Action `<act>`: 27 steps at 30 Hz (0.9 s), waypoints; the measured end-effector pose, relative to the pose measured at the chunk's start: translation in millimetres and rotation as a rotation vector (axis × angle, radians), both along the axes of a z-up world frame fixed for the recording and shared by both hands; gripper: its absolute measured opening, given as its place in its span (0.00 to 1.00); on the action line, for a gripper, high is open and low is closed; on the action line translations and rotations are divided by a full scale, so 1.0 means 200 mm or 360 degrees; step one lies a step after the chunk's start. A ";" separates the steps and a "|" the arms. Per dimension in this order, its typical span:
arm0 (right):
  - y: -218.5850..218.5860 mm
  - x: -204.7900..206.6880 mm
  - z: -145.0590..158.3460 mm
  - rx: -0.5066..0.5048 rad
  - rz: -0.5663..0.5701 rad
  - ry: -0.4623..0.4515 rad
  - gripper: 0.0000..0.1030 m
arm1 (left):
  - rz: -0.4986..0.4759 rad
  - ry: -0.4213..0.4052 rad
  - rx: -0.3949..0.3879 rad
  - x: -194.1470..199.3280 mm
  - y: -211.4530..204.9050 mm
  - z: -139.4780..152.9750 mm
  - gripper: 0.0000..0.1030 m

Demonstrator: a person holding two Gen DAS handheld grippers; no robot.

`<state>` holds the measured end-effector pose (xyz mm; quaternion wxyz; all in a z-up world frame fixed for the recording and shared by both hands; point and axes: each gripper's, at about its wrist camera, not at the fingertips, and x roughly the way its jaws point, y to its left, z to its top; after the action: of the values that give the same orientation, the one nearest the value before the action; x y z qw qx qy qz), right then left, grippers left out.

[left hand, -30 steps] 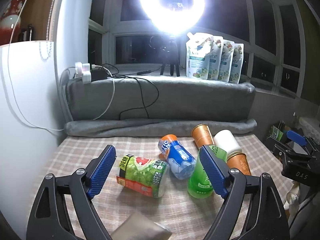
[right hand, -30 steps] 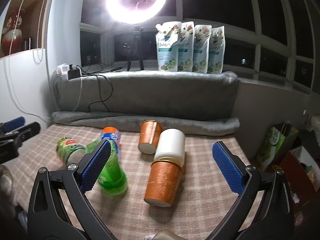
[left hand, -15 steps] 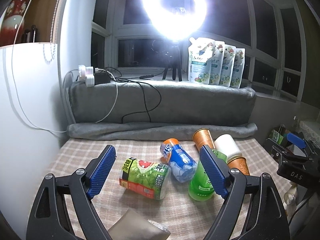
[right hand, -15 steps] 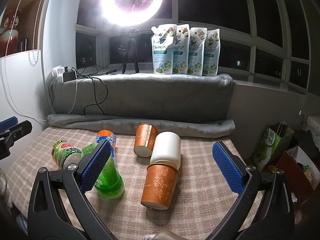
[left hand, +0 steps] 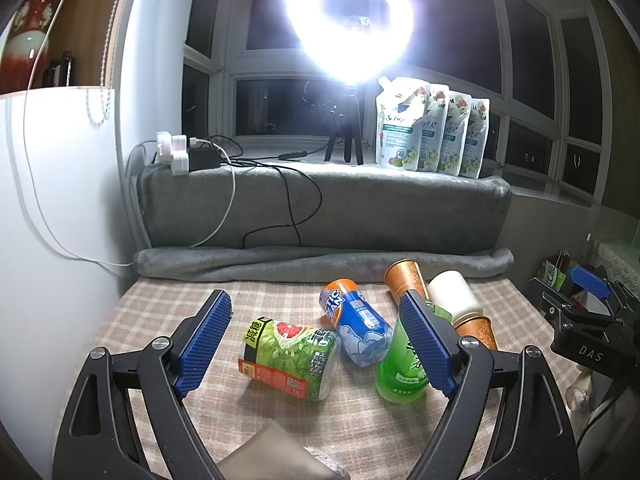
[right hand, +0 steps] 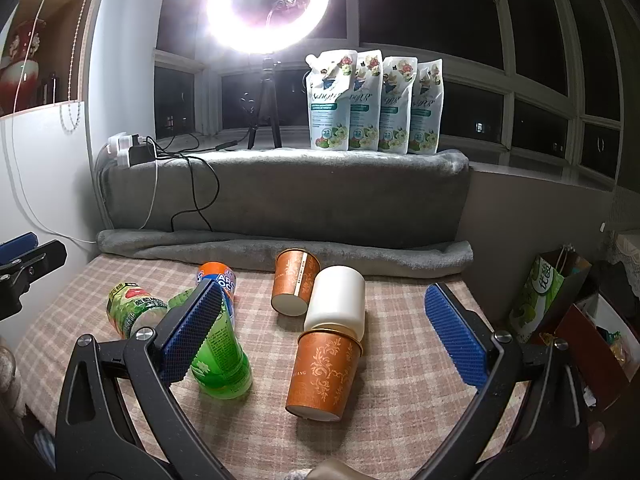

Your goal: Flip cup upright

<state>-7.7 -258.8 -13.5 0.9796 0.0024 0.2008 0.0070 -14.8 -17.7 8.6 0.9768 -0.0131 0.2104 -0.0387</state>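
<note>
Two hand-held grippers up on my feeds, both spread wide and holding nothing. My right hand-held gripper (right hand: 324, 340) hovers over the near orange paper cup (right hand: 326, 372), which lies on its side near the worktop's (right hand: 400, 400) front edge, rim touching a white cup (right hand: 338, 304). A second orange cup (right hand: 294, 280) lies toward the back edge by the grey blanket roll (right hand: 280, 250). My left hand-held gripper (left hand: 316, 340) frames a green-label bottle (left hand: 290, 358), blue bottle (left hand: 358, 326) and green bottle (left hand: 400, 368), all tipped over.
</note>
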 end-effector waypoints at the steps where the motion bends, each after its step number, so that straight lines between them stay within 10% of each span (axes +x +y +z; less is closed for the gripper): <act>1: 0.00 0.00 0.00 0.0001 0.0001 0.0000 1.00 | 0.0001 0.0000 0.0000 0.00 0.00 0.00 0.84; 27: 0.01 0.00 0.00 -0.0001 -0.0004 0.0001 1.00 | 0.0007 -0.0020 0.0003 0.00 0.01 0.02 0.84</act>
<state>-8.2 -257.5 -14.2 0.9795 0.0023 0.2012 0.0058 -15.8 -16.0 13.1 0.9782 -0.0125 0.2043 -0.0365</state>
